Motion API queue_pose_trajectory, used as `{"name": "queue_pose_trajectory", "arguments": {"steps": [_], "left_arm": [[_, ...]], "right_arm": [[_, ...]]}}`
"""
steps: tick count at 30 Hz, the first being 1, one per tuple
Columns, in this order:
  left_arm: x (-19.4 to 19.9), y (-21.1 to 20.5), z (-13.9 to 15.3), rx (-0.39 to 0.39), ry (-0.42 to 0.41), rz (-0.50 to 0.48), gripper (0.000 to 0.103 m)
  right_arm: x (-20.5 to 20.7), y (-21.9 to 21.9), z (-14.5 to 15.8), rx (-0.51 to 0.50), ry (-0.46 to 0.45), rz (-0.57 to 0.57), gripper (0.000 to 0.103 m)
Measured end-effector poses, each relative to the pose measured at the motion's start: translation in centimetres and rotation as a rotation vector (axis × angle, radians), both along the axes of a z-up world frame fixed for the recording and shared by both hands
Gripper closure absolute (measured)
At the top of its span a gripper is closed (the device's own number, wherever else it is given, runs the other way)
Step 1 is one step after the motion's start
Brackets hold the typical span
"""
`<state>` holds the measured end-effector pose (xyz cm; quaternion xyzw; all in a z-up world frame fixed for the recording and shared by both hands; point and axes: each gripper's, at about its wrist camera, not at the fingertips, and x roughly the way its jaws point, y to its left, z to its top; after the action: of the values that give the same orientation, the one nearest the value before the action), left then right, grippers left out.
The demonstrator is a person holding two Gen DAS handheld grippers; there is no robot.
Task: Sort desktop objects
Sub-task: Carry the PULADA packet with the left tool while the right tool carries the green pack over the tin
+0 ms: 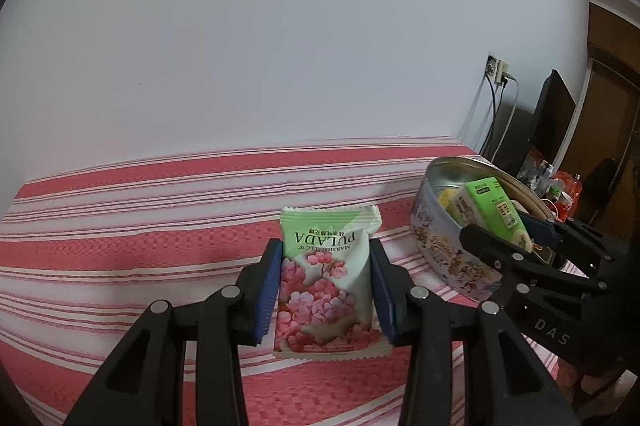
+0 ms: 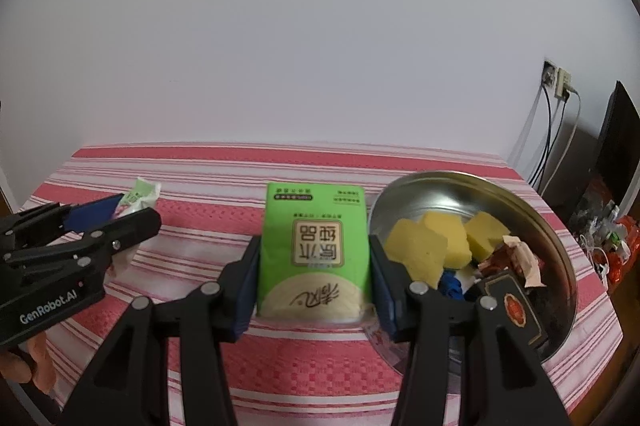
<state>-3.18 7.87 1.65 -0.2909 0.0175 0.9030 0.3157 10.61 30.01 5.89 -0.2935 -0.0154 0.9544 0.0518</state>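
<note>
My left gripper [image 1: 325, 290] is shut on a green and white marshmallow packet [image 1: 326, 278] printed with pink flowers, held above the red striped cloth. That gripper with its packet [image 2: 138, 200] also shows at the left of the right wrist view. My right gripper [image 2: 314, 286] is shut on a green tissue pack [image 2: 314, 250], just left of the round metal tin [image 2: 560, 250]. In the left wrist view the same tissue pack [image 1: 490, 210] hangs over the tin [image 1: 444, 250], with the right gripper's fingers [image 1: 500, 254] around it.
The tin holds yellow sponges [image 2: 436, 242], a dark box [image 2: 516, 306], a blue item and crumpled wrappers. The red and white striped tablecloth [image 1: 140, 226] covers the table, against a white wall. Cables, a socket [image 2: 556, 78] and clutter lie off the right edge. A hand [image 2: 24, 366] holds the left gripper.
</note>
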Motion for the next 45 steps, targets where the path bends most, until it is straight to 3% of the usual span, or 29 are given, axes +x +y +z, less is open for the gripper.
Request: {"name": "queue_pose_trajectory", "arguments": {"steps": [17, 30, 45], "left_arm": [[2.6, 3.4, 0.3, 0.019, -0.009, -0.078, 0.058], [5.7, 10.7, 1.4, -0.022, 0.035, -0.203, 0.058], [6.1, 18.5, 1.6, -0.043, -0.007, -0.252, 0.058]], "right_arm": [[3.6, 3.7, 0.0, -0.012, 0.014, -0.084, 0.053], [7.1, 11.0, 1.0, -0.01, 0.043, -0.239, 0.053], [5.5, 17.2, 2.2, 0.015, 0.05, -0.333, 0.053]]}}
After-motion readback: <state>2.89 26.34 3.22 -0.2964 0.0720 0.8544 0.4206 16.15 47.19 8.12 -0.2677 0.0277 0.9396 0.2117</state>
